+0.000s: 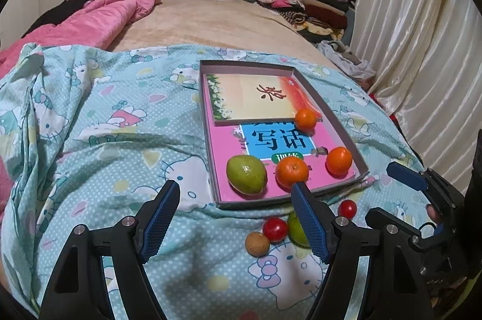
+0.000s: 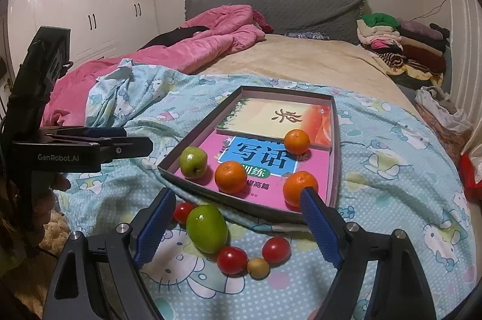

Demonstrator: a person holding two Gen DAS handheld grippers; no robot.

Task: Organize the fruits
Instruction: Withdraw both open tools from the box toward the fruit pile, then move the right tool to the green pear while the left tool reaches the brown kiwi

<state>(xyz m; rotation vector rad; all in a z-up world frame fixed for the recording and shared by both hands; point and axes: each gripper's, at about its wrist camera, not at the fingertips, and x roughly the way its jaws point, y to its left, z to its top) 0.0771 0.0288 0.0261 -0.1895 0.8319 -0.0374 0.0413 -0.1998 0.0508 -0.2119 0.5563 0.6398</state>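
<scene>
Both grippers hang wide open and empty. The right gripper (image 2: 238, 207) frames the loose green fruit (image 2: 207, 228) and cherry tomatoes (image 2: 232, 259) low in its view, below the shallow box (image 2: 333, 139). Three oranges (image 2: 230, 177) sit inside on a book reading 写话 (image 2: 261, 156). At left, the left gripper (image 1: 235, 196) body says "GenRobot.AI".

Bedroom (white wardrobe (image 2: 75, 4), curtains (image 1: 421, 34))

Quilt (image 2: 391, 169): pale blue, white dots, cartoon cats
Tray (image 2: 333, 139): grey rim
Book (image 2: 307, 169): pink, blue panel
Oranges (image 2: 230, 177): orange
Tomatoes (image 2: 232, 259): red
Near fruit (image 2: 206, 228): green
Blanket (image 2: 217, 31): pink
</scene>
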